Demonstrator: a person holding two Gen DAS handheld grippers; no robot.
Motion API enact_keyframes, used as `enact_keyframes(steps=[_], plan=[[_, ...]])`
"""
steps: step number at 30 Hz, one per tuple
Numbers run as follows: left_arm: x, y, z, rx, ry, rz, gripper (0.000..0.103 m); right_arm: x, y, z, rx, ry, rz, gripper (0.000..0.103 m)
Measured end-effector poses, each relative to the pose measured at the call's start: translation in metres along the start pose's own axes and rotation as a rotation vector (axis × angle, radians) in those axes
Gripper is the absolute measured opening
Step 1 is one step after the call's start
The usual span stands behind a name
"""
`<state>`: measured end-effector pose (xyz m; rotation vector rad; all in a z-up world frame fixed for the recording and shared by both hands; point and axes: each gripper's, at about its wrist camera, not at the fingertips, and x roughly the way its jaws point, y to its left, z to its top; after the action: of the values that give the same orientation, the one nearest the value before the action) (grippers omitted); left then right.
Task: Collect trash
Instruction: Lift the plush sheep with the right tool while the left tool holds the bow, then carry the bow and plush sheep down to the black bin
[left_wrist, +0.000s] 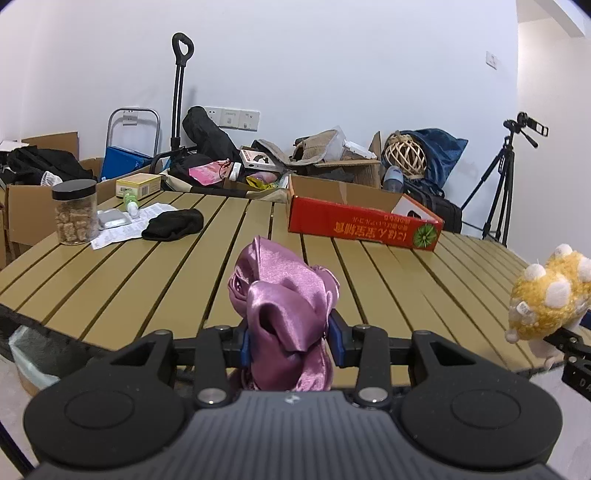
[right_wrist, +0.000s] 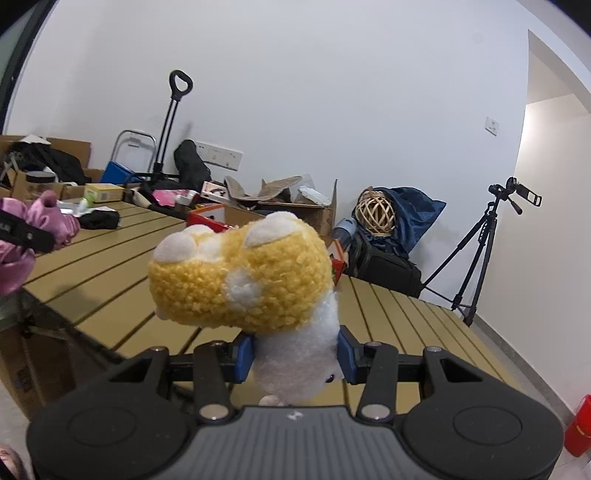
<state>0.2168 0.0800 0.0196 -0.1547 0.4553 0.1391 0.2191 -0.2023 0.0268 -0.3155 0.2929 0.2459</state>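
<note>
My left gripper is shut on a crumpled pink satin cloth, held at the near edge of the slatted wooden table. My right gripper is shut on a yellow and white plush toy, held above the table's near edge. The plush also shows at the right of the left wrist view. The pink cloth shows at the left of the right wrist view.
On the table stand a red cardboard box, a black cloth, papers and a jar with a black lid. A lined bin sits below the left edge. Boxes and bags clutter the back; a tripod stands at the right.
</note>
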Motion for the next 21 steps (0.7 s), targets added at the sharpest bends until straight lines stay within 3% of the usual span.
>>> enact_keyframes(steps=[10,21], plan=[[-0.029,0.005,-0.031,0.052,0.053,0.019,0.038,-0.039,0.016,-0.023,0.007,0.02,0.077,0.045],[-0.038,0.021,-0.072,0.074,0.16,0.045,0.038,-0.055,0.039,-0.076,0.021,0.153,0.163,0.045]])
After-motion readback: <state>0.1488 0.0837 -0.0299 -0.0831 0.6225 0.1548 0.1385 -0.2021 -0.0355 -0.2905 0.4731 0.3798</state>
